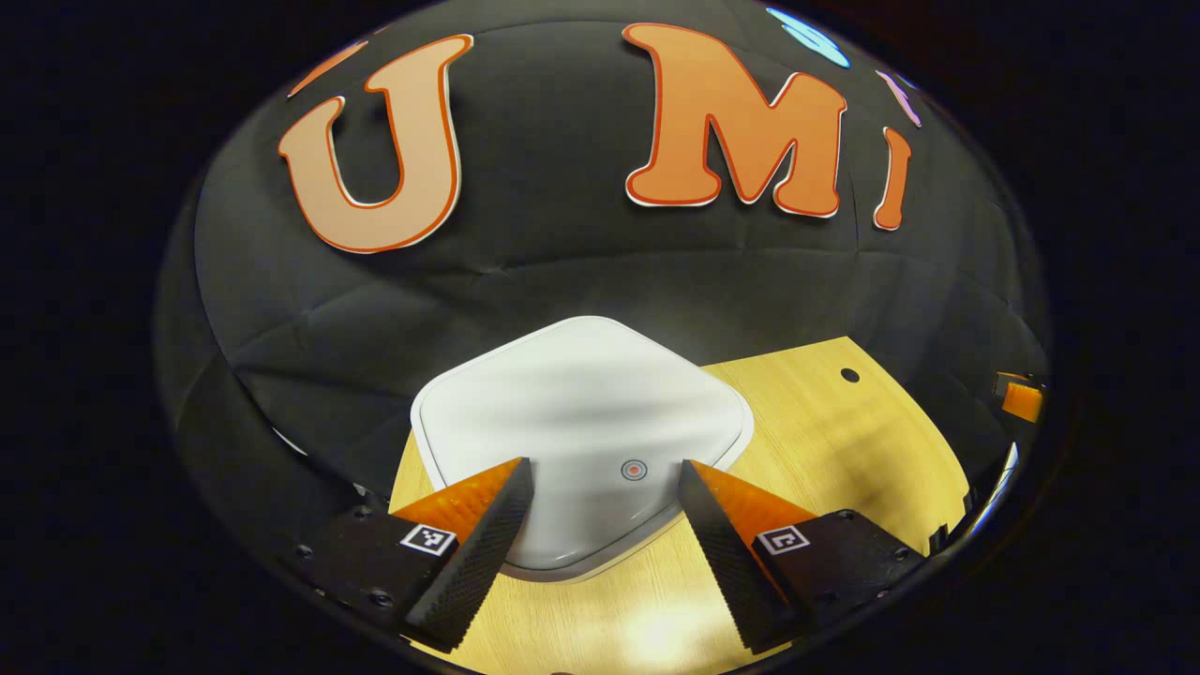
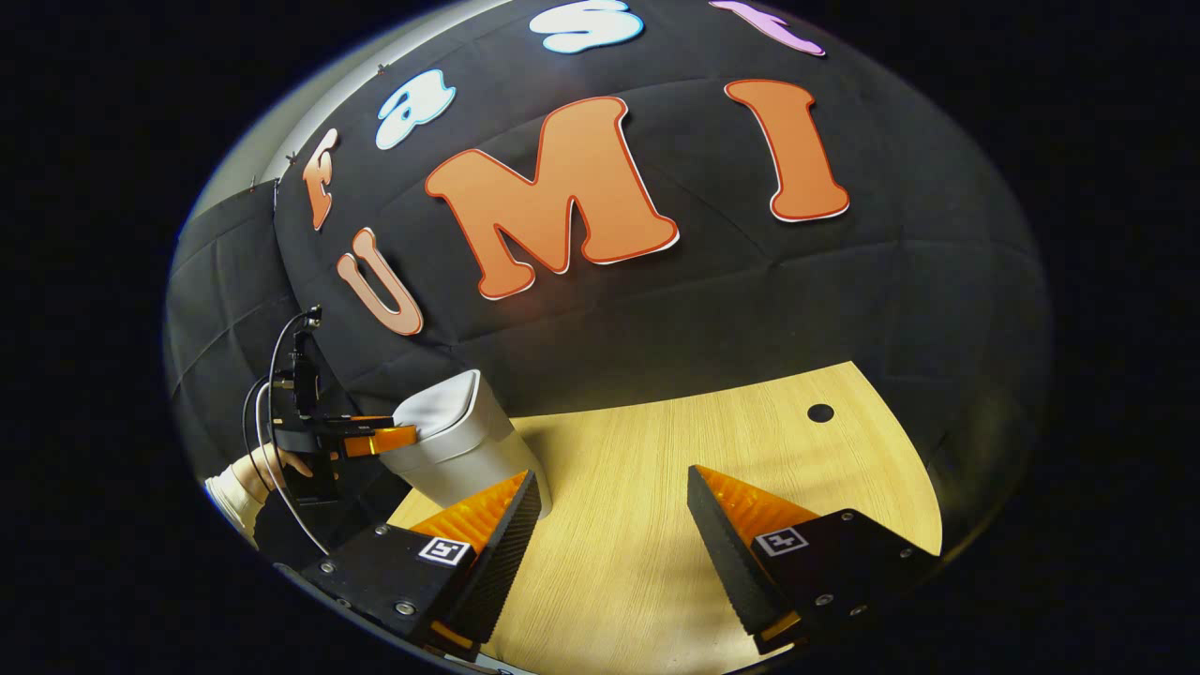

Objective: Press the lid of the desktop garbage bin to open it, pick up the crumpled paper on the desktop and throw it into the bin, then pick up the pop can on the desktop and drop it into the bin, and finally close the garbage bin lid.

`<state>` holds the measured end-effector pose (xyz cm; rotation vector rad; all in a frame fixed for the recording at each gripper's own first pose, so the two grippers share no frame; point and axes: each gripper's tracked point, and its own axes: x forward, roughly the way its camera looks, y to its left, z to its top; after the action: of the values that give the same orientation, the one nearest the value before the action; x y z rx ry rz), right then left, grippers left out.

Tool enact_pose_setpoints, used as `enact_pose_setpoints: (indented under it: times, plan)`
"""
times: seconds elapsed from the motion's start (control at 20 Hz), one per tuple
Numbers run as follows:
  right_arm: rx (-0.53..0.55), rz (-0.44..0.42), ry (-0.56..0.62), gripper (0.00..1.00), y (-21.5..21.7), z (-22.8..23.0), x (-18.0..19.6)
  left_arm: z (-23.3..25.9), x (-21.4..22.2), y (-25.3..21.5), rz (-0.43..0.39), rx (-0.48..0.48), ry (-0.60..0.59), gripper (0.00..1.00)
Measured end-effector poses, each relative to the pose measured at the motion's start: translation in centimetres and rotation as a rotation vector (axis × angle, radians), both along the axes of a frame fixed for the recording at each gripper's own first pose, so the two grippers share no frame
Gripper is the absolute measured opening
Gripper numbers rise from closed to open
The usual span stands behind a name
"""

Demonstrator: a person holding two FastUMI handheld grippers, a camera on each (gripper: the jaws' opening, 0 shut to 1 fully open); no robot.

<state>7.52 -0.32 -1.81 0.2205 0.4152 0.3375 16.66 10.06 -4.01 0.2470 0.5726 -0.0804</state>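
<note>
The white desktop bin [image 1: 581, 412] stands on the wooden desk [image 1: 825, 441] with its lid down; a small round button [image 1: 634, 470] sits near the lid's front edge. My left gripper [image 1: 605, 478] hovers just above the lid's near edge, open, with nothing between its fingers. In the right gripper view the same bin [image 2: 459, 445] stands at the desk's left end, and the left gripper [image 2: 380, 441], held by a hand [image 2: 267, 469], is level with the bin's top on its left side. My right gripper [image 2: 614, 492] is open over bare desk to the right of the bin.
The black cloth wall rises close behind the bin and the desk. A round cable hole [image 2: 820, 412] lies near the desk's far right edge. Cables [image 2: 272, 403] hang from the left gripper.
</note>
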Motion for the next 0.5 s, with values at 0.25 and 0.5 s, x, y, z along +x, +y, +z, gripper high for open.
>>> enact_pose_setpoints:
  times: [0.25,0.5]
  plan:
    - [0.011,0.007,-0.022,0.94,0.7,1.0,0.1,-0.8,0.1,-0.3,-0.019,0.002,0.149,1.0]
    - [0.019,-0.005,-0.028,0.94,0.3,1.1,0.0,-0.1,0.0,0.0,0.016,-0.048,0.049,1.0]
